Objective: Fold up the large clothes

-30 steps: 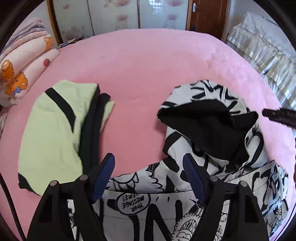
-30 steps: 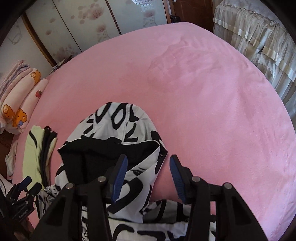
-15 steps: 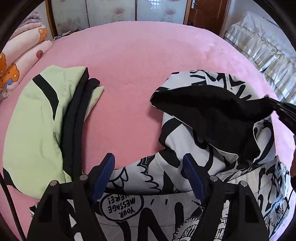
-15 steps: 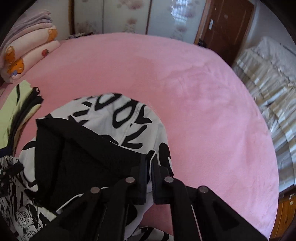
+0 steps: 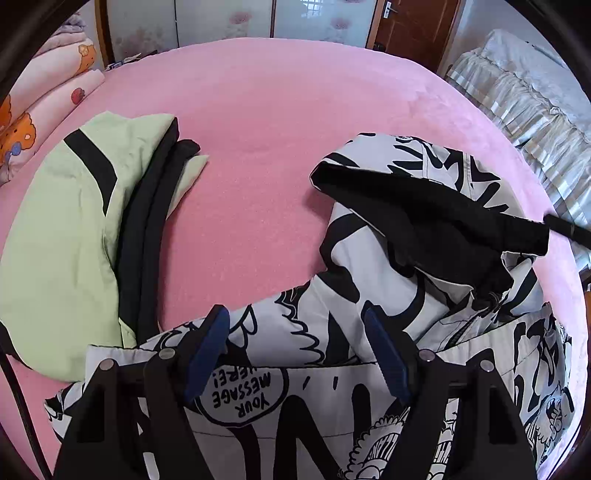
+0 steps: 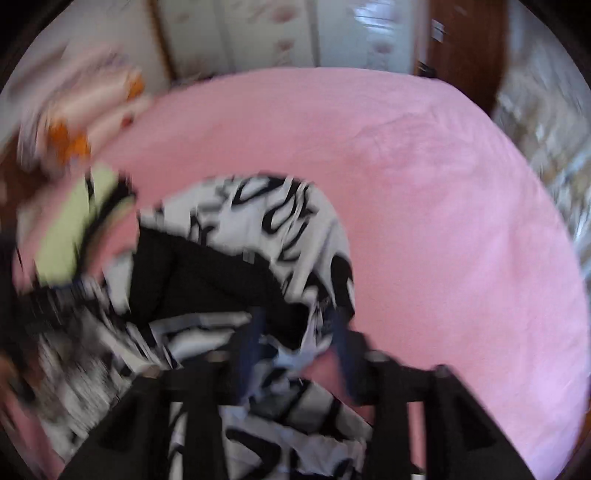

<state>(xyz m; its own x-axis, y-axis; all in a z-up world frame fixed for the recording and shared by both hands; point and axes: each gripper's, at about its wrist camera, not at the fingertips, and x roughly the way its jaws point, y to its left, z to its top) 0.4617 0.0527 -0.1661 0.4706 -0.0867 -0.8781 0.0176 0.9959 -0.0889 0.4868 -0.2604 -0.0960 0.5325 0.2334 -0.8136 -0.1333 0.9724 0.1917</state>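
Observation:
A black-and-white printed hooded jacket (image 5: 369, 325) lies on the pink bed, its hood (image 5: 436, 206) with black lining toward the far right. My left gripper (image 5: 295, 325) is open and hovers over the jacket's shoulder near a "YOUR MESSAGE HERE" print. In the blurred right wrist view my right gripper (image 6: 299, 328) is open over the hood's edge (image 6: 291, 236), with nothing held. Its tip (image 5: 569, 230) shows at the right edge of the left wrist view, at the hood.
A folded light-green garment with black trim (image 5: 74, 229) lies left of the jacket. Rolled cartoon-print quilts (image 5: 40, 110) sit at the far left. Bare pink bed (image 5: 280, 110) stretches beyond. A grey frilled bed (image 5: 532, 96) stands at right, a wooden door (image 5: 413, 26) behind.
My right gripper shut on the hood's edge half a second ago and has now opened and swung fast. The hood sits flatter. The left gripper moved slightly forward, still open.

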